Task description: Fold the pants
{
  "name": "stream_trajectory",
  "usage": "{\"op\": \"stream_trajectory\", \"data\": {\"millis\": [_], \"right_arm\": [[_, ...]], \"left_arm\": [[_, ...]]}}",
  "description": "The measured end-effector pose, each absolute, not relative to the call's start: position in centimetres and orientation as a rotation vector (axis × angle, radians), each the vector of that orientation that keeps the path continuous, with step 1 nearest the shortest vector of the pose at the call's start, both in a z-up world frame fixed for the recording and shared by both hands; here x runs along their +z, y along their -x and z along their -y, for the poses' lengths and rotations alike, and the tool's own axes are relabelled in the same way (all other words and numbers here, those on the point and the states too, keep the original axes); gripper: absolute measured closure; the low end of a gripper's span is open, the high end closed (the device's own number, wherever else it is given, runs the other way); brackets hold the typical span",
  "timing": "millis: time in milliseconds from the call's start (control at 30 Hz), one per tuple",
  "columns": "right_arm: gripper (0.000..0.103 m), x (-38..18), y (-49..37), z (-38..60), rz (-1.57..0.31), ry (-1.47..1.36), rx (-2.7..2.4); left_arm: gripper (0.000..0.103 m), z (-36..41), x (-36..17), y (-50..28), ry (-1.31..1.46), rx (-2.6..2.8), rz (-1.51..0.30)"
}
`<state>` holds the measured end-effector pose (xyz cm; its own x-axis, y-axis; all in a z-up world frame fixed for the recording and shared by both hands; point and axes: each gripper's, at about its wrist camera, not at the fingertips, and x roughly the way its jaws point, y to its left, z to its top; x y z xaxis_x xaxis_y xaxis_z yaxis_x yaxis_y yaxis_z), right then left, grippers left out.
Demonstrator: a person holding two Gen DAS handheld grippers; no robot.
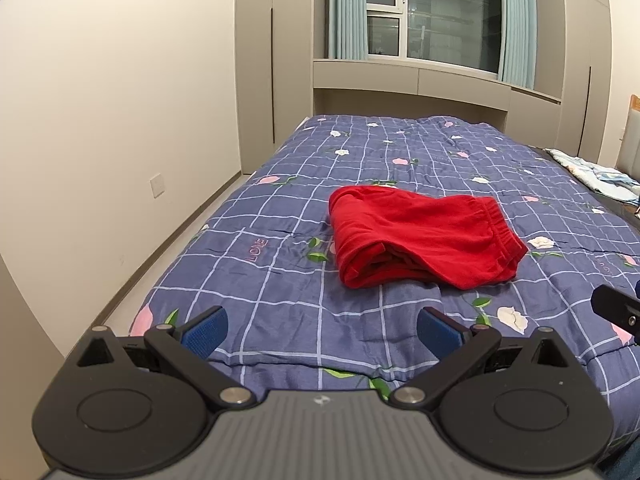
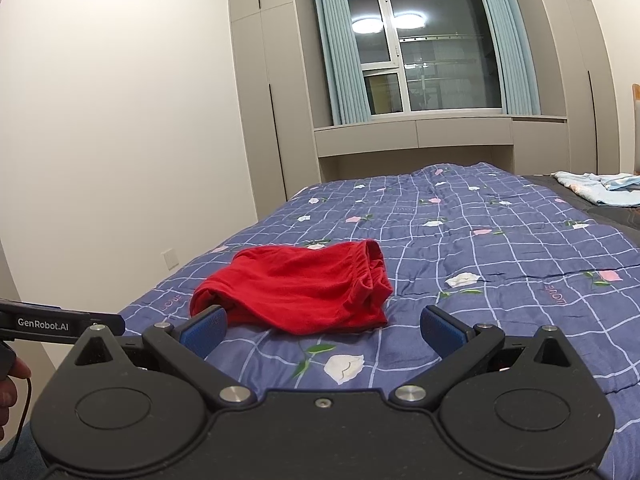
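Both wrist cams low, fwd; share bed [image 1: 280,320].

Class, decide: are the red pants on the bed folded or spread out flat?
Folded. The red pants lie in a compact stacked bundle on the quilt, layers showing at the near edge, waistband doubled at one end.

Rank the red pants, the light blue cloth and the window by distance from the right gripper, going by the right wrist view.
From the right gripper:
1. Red pants, just ahead, slightly left, on the quilt.
2. Light blue cloth, far right on the bed.
3. Window, on the back wall beyond the bed.
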<state>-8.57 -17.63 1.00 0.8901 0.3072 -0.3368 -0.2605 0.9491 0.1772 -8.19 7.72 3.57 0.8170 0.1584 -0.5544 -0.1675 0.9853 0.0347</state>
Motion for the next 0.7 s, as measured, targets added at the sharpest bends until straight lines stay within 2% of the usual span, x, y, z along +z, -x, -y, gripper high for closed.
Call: {"op": "stream_trajectory", "data": {"millis": [700], "right_arm": [[0.0, 0.35, 7.68, 17.55, -0.4, -0.123, 0.298]], "left_arm": [[0.0, -7.99, 3.64, 7.71, 0.019, 0.18, -0.597]]}}
